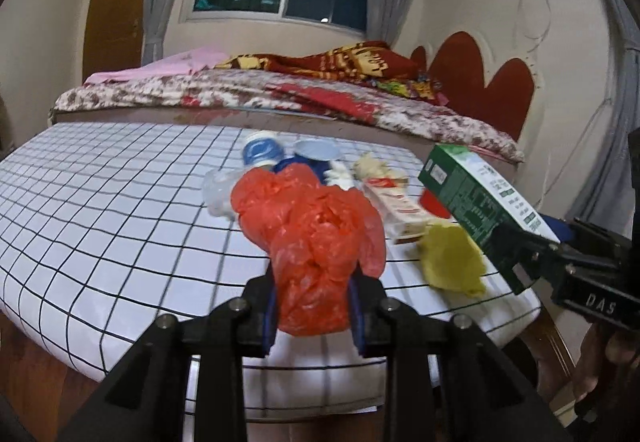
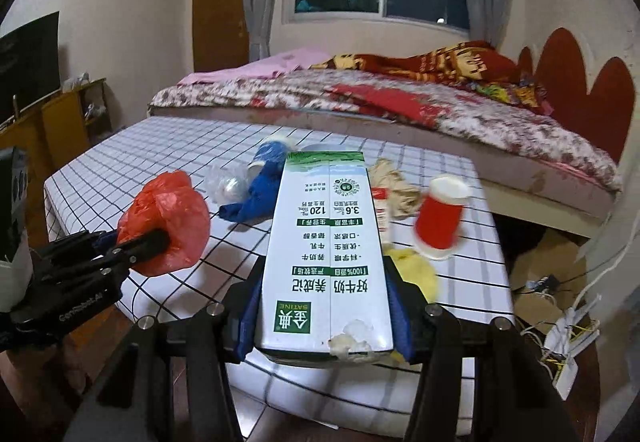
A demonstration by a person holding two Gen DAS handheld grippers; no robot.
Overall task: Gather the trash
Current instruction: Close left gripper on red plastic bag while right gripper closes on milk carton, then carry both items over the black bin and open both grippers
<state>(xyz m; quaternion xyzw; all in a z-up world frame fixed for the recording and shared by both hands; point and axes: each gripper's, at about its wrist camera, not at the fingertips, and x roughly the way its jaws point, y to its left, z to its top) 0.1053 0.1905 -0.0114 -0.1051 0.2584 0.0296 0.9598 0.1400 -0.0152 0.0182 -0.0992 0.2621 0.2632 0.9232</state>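
Observation:
My left gripper (image 1: 314, 294) is shut on a crumpled red plastic bag (image 1: 308, 226), lifted just above the table's near edge. The right wrist view shows the same bag (image 2: 168, 209) bunched around the left gripper (image 2: 156, 242) at the left. My right gripper (image 2: 325, 282) is shut on a green and white milk carton (image 2: 324, 242), pads pressed on its two long sides. In the left wrist view the carton (image 1: 476, 197) sticks out of the right gripper (image 1: 532, 254) at the right. Both are held over the checked tablecloth (image 1: 100, 201).
Still on the table: a blue cup (image 1: 260, 151), blue cloth (image 2: 260, 193), clear plastic (image 1: 216, 189), a yellow wad (image 1: 452, 258), a small white and red box (image 1: 400, 209), crumpled paper (image 2: 394, 181) and a blurred, tilted red cup (image 2: 438, 217). A bed (image 1: 240, 89) lies behind; cables (image 2: 560, 330) lie on the floor at right.

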